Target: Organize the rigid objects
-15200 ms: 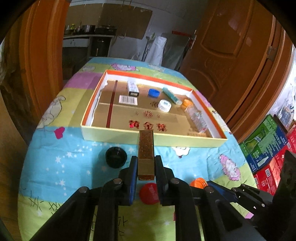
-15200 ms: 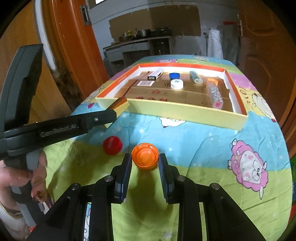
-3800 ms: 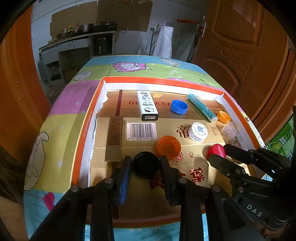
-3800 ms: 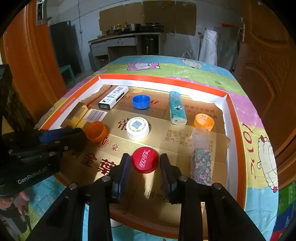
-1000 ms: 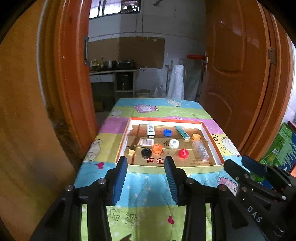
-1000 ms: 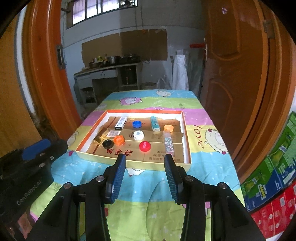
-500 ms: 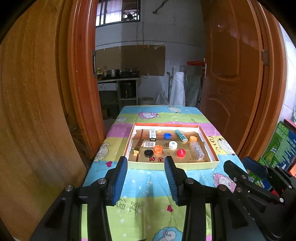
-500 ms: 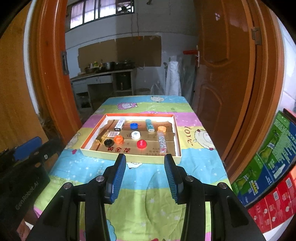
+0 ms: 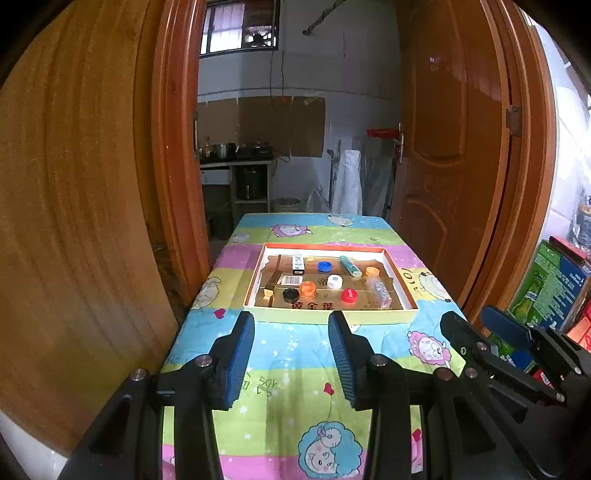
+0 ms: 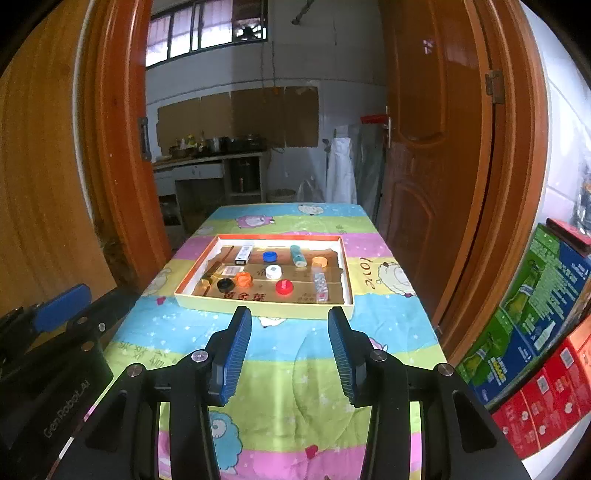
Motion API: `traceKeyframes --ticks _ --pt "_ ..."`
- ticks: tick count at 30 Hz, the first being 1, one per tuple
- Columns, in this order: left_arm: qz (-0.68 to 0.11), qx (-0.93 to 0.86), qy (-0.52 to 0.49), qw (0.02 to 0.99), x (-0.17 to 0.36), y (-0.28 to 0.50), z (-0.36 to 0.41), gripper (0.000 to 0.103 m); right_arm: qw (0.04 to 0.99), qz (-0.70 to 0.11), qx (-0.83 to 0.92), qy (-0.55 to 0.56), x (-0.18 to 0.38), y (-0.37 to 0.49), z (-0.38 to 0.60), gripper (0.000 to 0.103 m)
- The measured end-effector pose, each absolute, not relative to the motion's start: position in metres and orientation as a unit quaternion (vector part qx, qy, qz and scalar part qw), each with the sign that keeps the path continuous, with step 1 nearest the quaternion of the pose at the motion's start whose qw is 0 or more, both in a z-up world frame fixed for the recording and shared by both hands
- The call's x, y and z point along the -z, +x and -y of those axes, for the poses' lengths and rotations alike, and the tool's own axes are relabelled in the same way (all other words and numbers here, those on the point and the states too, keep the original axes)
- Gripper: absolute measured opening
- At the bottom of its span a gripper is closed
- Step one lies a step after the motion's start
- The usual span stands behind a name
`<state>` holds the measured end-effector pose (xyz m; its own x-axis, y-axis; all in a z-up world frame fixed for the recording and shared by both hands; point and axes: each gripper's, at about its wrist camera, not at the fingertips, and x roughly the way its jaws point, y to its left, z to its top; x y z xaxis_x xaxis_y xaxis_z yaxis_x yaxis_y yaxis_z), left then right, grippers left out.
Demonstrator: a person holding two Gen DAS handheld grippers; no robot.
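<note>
both tools – left tool (image 9: pixel 291 354), right tool (image 10: pixel 290 350) – gape wide, holding nothing. caps and boxes sit in tray (image 10: pixel 258 308) on bench (image 10: pixel 295 373).

Orange wooden doors (image 10: pixel 436 155) stand open on both sides. White walls (image 10: pixel 343 55), barred high window (image 10: pixel 207 29) admitting daylight. Kitchen bench (image 10: pixel 207 162) with pots behind.

The table carries a bright cartoon-sheep cloth (image 9: pixel 295 354) in blue, green, pink and yellow bands. Orange-brown wooden doors stand on both sides: one at the left (image 10: pixel 110 147), one at the right (image 10: pixel 436 147) with a hinge. Beyond, a kitchen counter (image 10: pixel 207 158) bears pots. Cardboard sheets (image 10: pixel 240 114) cover the white wall under a barred window (image 10: pixel 199 29). Green and red cartons (image 10: pixel 535 325) are stacked at the right.
</note>
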<state>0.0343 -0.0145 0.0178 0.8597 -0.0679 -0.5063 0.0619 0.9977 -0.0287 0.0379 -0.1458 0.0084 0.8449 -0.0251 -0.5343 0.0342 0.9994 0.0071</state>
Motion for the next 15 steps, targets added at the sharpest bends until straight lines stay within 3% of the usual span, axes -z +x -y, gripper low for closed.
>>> traceKeyframes --ticks 15 --pt "-0.252 0.032 0.000 0.967 -0.013 0.008 0.011 0.041 0.966 -0.258 0.014 0.011 -0.012 -0.001 0.139 0.045"
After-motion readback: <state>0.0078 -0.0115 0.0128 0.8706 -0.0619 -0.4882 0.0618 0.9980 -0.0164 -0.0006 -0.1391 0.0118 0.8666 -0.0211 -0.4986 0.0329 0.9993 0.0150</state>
